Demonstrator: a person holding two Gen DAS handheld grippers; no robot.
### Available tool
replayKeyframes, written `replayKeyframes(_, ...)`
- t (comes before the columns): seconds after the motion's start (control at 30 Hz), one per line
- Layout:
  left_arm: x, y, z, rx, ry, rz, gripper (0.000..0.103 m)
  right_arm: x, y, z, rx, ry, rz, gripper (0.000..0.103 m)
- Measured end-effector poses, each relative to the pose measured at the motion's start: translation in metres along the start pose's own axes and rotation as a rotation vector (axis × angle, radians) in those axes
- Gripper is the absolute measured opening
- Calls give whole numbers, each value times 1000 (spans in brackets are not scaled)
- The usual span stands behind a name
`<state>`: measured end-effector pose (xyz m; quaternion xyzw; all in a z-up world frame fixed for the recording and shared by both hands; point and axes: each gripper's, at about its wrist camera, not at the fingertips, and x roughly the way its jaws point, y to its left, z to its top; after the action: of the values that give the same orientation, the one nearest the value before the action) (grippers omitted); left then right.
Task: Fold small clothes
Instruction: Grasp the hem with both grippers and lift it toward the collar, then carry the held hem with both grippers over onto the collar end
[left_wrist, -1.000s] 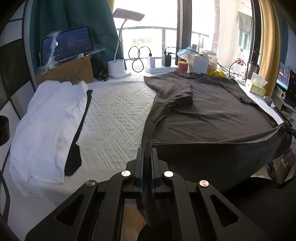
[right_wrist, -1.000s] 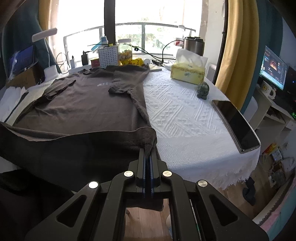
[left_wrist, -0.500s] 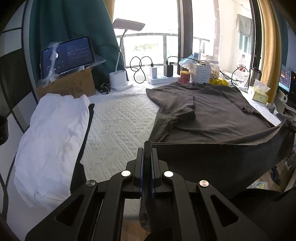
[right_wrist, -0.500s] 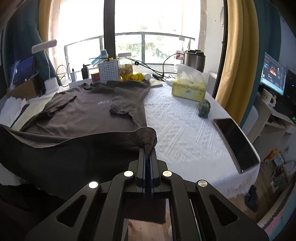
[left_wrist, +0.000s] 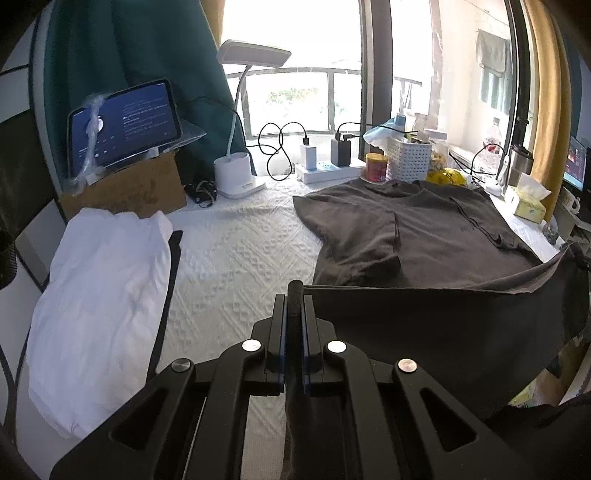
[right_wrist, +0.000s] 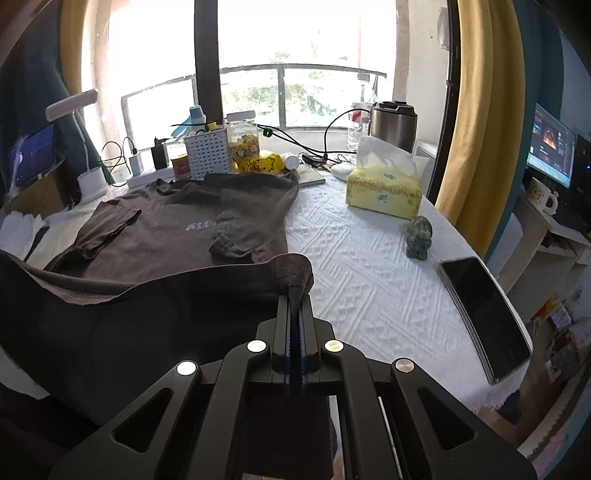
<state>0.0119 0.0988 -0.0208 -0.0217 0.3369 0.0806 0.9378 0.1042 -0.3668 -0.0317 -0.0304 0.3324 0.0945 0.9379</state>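
A dark grey T-shirt (left_wrist: 443, 236) lies on the white patterned tablecloth (left_wrist: 240, 258), both sleeves folded inward; it also shows in the right wrist view (right_wrist: 166, 236). My left gripper (left_wrist: 295, 295) is shut on the shirt's bottom hem at its left corner. My right gripper (right_wrist: 297, 295) is shut on the hem at its right corner. The hem hangs taut between them, lifted above the table's near edge, with the lower part of the shirt draped down in front.
Folded white clothes (left_wrist: 99, 295) lie at the left. A tablet on a cardboard box (left_wrist: 122, 122), desk lamp (left_wrist: 240, 177), power strip, basket (left_wrist: 410, 158) and jars line the back. A tissue box (right_wrist: 384, 192), small figurine (right_wrist: 419, 236) and tablet (right_wrist: 484, 317) sit at the right.
Both grippers have lifted the hem higher and carried it forward over the shirt. More of the table and window show above the raised hem.
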Motion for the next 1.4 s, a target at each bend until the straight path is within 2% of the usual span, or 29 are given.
replayKeyframes(0.4, 21, 1, 43, 12, -36, -5, 5, 19, -1, 41, 13, -31, -4, 4)
replayKeyframes(0.87, 42, 10, 73, -3, -77, 18, 5, 54, 5, 89, -11, -58, 12, 4)
replayKeyframes(1.4, 88, 12, 114, 22, -141, 16, 5, 100, 8, 135, -6, -99, 8, 4)
